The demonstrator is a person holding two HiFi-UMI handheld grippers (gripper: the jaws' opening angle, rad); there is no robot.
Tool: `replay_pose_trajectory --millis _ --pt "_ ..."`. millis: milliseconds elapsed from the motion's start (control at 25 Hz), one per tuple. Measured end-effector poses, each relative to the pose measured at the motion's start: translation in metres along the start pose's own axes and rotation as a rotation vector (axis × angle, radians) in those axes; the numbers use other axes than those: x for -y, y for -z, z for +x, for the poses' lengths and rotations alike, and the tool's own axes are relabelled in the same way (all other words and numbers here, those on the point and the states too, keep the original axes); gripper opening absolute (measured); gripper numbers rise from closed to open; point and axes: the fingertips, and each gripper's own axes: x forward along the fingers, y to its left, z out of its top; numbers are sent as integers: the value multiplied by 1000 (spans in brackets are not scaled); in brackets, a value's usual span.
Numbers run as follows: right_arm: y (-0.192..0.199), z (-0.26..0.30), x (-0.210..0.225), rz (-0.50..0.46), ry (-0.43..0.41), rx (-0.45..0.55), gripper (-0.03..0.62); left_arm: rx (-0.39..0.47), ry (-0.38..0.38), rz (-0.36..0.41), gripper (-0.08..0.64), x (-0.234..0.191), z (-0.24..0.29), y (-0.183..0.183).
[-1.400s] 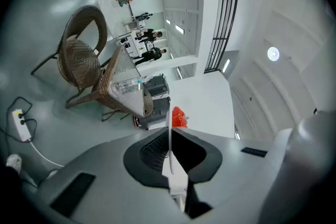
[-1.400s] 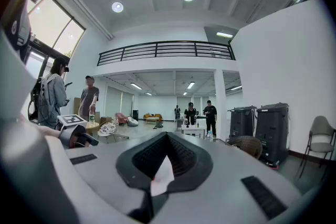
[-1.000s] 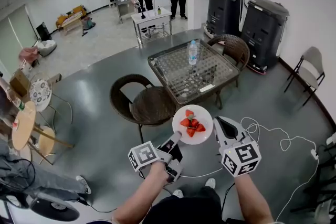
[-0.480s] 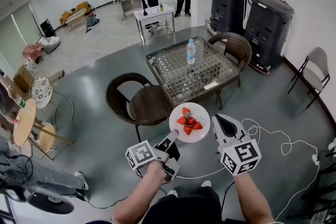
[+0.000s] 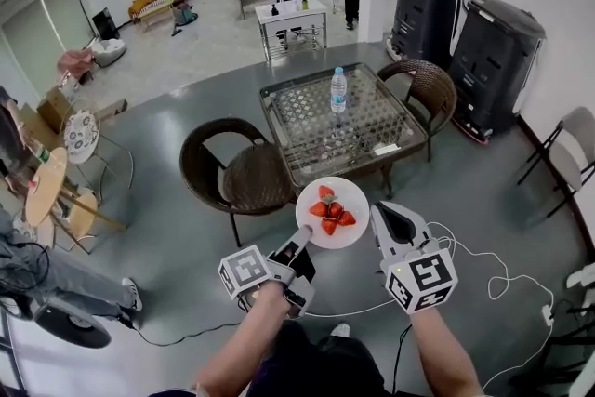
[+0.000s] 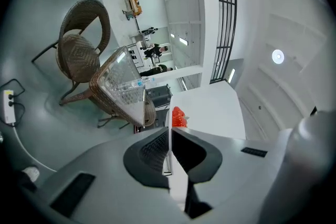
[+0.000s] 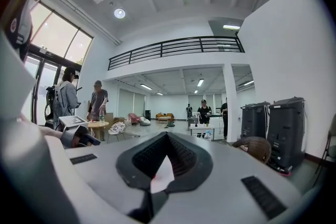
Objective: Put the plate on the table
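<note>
Table top largely open, chair crowding its left.
Across the near half of the table (image 5: 299,121) you have bare glass; the water bottle (image 5: 340,93) stands near the middle, and a white card (image 5: 386,150) lies by the near right edge. The wicker chair (image 5: 244,177) blocks the left side, close beside your plate (image 5: 332,212).

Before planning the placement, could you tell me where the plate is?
Head view, centre: the plate hangs in the left claw, above the floor, just short of the glass table.
</note>
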Motion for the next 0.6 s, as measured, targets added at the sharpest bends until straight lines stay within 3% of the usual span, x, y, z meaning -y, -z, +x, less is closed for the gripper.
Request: replay_pose_trajectory --millis 600 --pt "13 48 51 16 -67 -22 5 55 -53 5 18 -18 57 -24"
